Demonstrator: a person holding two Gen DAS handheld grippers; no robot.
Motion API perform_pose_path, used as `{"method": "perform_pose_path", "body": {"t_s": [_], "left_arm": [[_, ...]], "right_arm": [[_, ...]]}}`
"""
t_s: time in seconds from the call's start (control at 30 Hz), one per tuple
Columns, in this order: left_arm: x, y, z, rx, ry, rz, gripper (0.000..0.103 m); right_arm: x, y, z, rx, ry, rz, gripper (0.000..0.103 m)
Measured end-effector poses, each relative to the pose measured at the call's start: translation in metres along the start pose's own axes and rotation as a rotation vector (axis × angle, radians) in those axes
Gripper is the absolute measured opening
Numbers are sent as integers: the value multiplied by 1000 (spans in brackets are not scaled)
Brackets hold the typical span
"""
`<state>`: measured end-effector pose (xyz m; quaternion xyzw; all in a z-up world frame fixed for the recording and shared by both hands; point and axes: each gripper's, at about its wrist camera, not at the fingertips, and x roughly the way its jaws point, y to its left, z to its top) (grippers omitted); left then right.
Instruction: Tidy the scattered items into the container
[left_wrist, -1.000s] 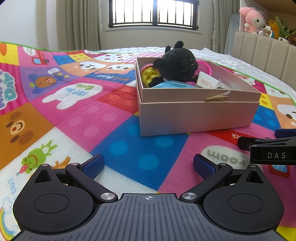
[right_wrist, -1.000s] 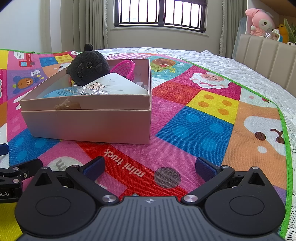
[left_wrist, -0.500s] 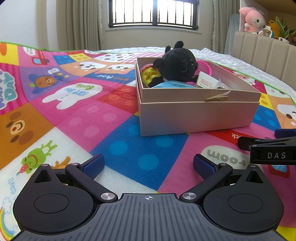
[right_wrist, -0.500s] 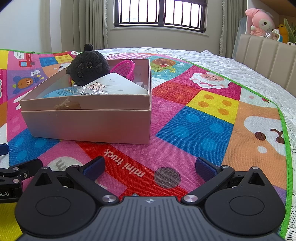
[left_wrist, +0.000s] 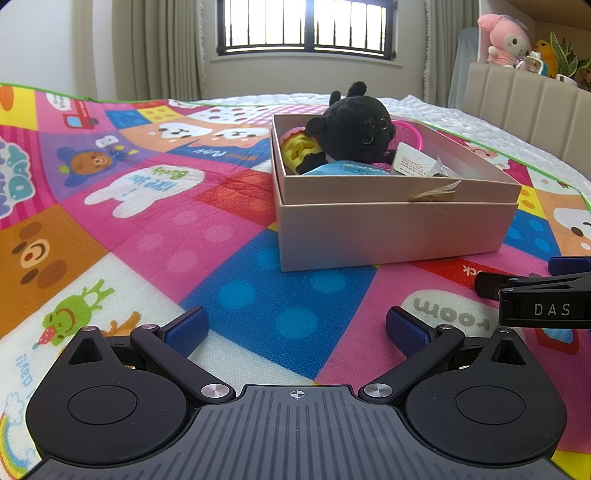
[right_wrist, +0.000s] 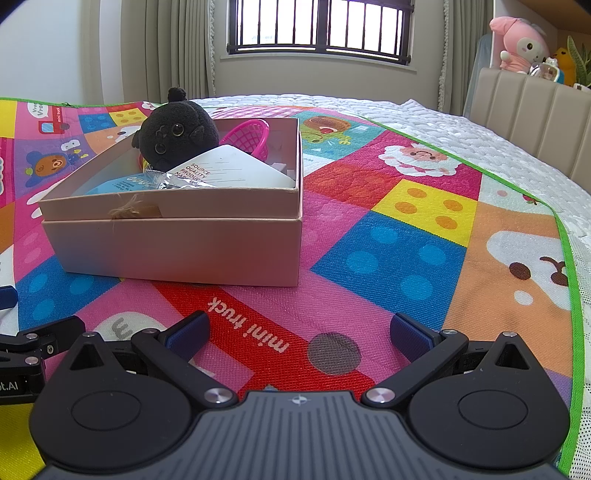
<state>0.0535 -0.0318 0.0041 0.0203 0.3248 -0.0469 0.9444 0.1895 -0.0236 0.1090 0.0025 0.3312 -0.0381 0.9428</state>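
– Where are the toys?
– All in the pink box (left_wrist: 395, 229) – the black plush (left_wrist: 354, 125) sits at its back, the white card (right_wrist: 236, 171) leans in front of it.
– Why are both claws spread wide?
– The left gripper (left_wrist: 295, 326) and right gripper (right_wrist: 299, 330) hold nothing – they rest just before the box, so tidying looks finished.

Left wrist view: low over the play mat (left_wrist: 229, 236), looking forward between the spread fingers of the left gripper (left_wrist: 295, 328) toward the window (left_wrist: 306, 26); the box (left_wrist: 391, 229) sits near, right of centre. Right wrist view: same low height, same heading, from just beside; the box (right_wrist: 177, 247) falls left of centre. Both share box, mat, window. Each catches the other's edge, though cropped, probably level.
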Motion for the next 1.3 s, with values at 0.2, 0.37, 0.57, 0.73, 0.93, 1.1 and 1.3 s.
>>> {"method": "perform_pose_path", "body": {"t_s": [0.2, 0.37, 0.57, 0.73, 0.93, 1.1, 1.3], "left_arm": [[0, -1, 0, 6, -3, 6, 103], [1, 2, 0, -12, 1, -11, 103], [1, 2, 5, -17, 23, -6, 103], [2, 5, 11, -57, 84, -19, 103], [4, 2, 10, -68, 73, 8, 103], [4, 0, 10, -63, 69, 16, 103], [2, 4, 9, -79, 59, -11, 103]], "right_arm": [[0, 0, 0, 0, 0, 0, 103], [0, 0, 0, 0, 0, 0, 103], [0, 0, 0, 1, 0, 1, 103], [0, 0, 0, 1, 0, 1, 103], [0, 0, 0, 1, 0, 2, 103], [0, 0, 0, 1, 0, 1, 103], [0, 0, 0, 1, 0, 1, 103]]}}
